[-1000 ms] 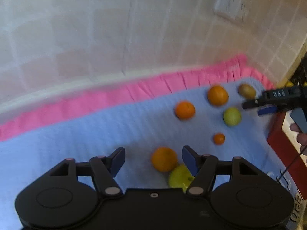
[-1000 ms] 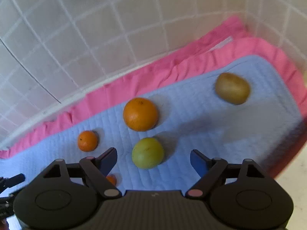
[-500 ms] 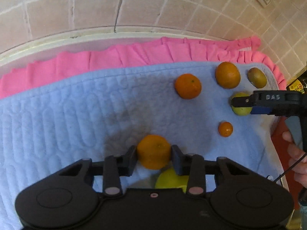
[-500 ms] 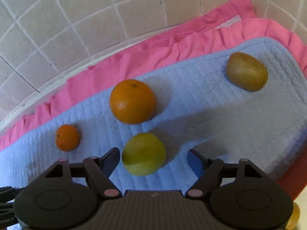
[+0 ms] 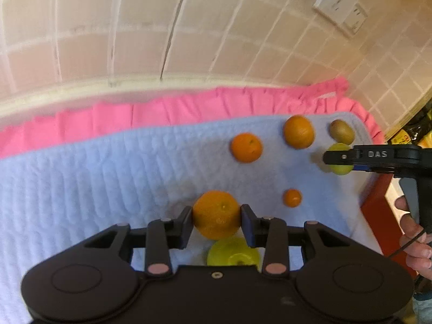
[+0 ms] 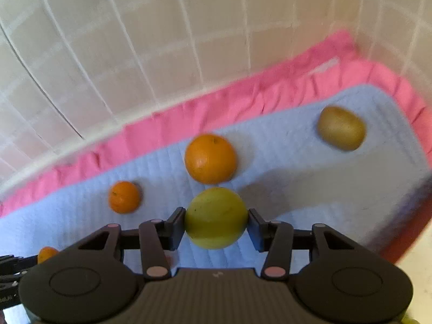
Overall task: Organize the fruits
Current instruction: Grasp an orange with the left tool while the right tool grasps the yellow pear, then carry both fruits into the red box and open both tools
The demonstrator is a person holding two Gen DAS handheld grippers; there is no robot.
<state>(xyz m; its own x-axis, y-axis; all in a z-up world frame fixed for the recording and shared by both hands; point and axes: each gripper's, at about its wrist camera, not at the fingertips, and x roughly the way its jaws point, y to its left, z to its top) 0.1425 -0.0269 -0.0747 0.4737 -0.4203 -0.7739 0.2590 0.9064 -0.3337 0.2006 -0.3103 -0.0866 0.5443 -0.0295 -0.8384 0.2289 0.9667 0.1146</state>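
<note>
Grip: left gripper pads clamped on orange, lower centre, just above blue mat | right gripper jaws closing, pads touching green fruit sides, lower centre | both fruits squarely between fingers, round, no long axis | second green fruit directly under left's orange | containers: none visible

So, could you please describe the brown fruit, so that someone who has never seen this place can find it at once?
Start from the blue quilted mat that lies on the pink cloth below the tiled wall. Follow the mat to its far right corner: the kiwi sits there alone, beyond the large orange. It is the only dull brown, egg-shaped fruit; its neighbours are bright orange or yellow-green and round.
</note>
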